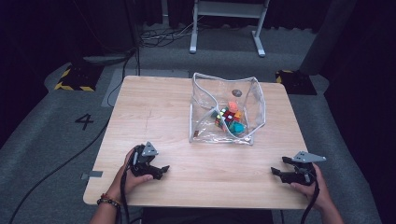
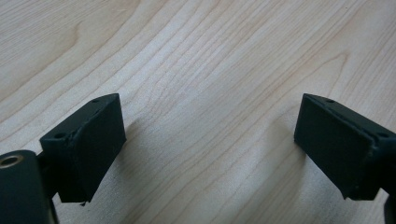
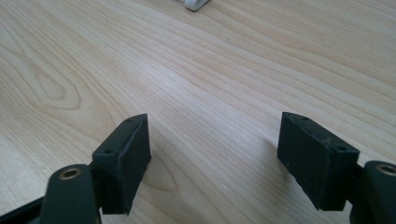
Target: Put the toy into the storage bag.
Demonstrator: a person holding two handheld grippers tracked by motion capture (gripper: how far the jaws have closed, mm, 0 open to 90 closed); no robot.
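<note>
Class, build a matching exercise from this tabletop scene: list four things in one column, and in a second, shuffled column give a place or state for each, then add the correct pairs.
Column one:
1. left gripper
2. right gripper
3. clear bag
4. colourful toys

Column two:
A. inside the transparent pouch
B. open, at the table's near right edge
C. standing open toward the far right of the table
D. open, at the table's near left edge

Pairs: 1-D, 2-B, 3-C, 4-A
</note>
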